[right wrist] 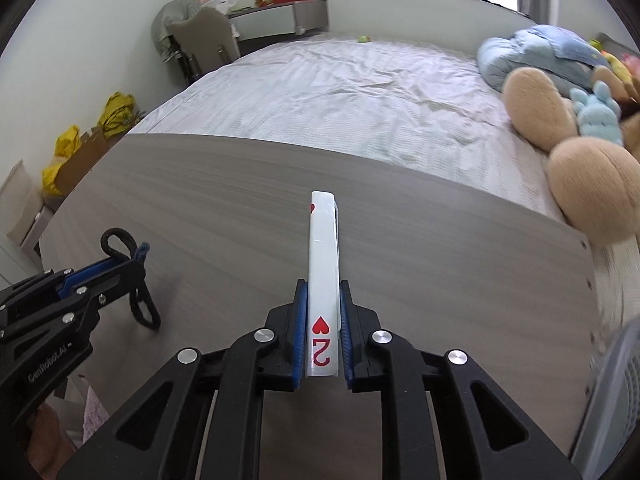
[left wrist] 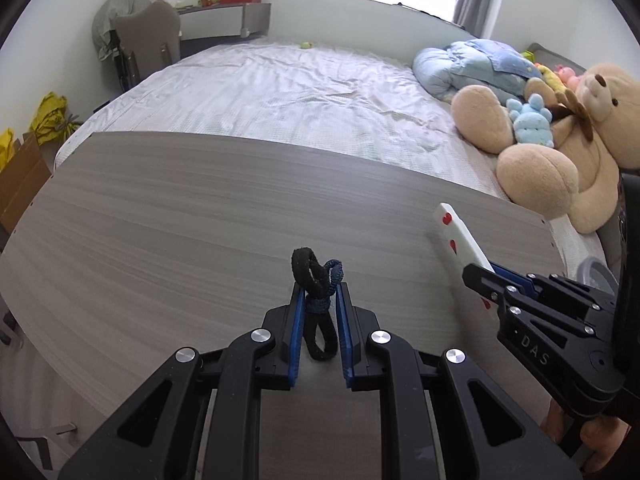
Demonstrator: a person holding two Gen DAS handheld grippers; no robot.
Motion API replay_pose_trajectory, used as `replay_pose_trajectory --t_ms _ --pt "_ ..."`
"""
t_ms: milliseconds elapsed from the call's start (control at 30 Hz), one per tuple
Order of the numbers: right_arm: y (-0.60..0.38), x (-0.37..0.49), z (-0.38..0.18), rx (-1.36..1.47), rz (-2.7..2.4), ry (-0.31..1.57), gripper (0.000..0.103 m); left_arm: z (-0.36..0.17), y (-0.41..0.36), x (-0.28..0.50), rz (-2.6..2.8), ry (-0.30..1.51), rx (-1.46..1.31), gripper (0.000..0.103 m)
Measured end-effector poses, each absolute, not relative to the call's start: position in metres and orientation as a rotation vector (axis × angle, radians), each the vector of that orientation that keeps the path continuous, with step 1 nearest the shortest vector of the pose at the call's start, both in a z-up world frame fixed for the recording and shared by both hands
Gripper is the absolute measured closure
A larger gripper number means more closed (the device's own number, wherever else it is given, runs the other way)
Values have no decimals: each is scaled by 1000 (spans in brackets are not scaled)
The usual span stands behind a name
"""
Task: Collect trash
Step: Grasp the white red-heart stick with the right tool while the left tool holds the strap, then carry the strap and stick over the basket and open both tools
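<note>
My left gripper (left wrist: 319, 290) is shut on a bunch of hair ties (left wrist: 316, 276), one black and one dark blue, held above the grey wooden board (left wrist: 180, 216). It also shows in the right wrist view (right wrist: 134, 260) at the left, with the hair ties (right wrist: 140, 304) hanging from it. My right gripper (right wrist: 323, 292) is shut on a playing card (right wrist: 323, 256), a two of hearts, held edge-up above the board (right wrist: 200, 200). In the left wrist view the right gripper (left wrist: 480, 274) sits at the right with the card (left wrist: 460, 236) sticking out.
The board lies on a bed with a pale sheet (left wrist: 300, 92). Plush toys, with a big teddy bear (left wrist: 560, 140), and a blue duvet (left wrist: 472, 64) lie at the right. A chair (left wrist: 148, 40) and desk stand at the back left. A grey basket rim (right wrist: 616, 384) shows at the right.
</note>
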State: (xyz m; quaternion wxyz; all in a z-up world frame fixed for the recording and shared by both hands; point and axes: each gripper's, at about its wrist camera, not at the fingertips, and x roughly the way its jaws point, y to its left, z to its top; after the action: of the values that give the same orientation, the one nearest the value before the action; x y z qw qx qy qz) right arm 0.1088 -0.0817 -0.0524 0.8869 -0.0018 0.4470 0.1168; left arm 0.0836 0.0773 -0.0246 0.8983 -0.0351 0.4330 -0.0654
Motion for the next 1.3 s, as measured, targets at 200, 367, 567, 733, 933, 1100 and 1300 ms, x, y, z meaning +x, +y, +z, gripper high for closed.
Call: replay_pose_trajectory --t_ms 200,367,567,733,933,1100,1300 --pt "-143 60 -38 100 126 900 88 -18 30 64 -225 900 -10 87" --pt "-208 11 -28 195 13 866 88 -11 -23 52 -317 902 51 87" --pt "-281 -39 -20 296 -129 814 88 1 -93 41 -427 883 131 87" --pt "-330 -69 -21 359 -207 789 88 11 -161 33 -531 864 202 87" --pt "-375 -90 -27 405 -271 793 88 15 -223 24 -624 856 249 87" --pt "-395 -89 -25 423 -281 786 88 16 -257 23 -652 856 274 87" --pt "-409 -92 -21 438 -266 751 80 14 -276 22 -655 872 303 74"
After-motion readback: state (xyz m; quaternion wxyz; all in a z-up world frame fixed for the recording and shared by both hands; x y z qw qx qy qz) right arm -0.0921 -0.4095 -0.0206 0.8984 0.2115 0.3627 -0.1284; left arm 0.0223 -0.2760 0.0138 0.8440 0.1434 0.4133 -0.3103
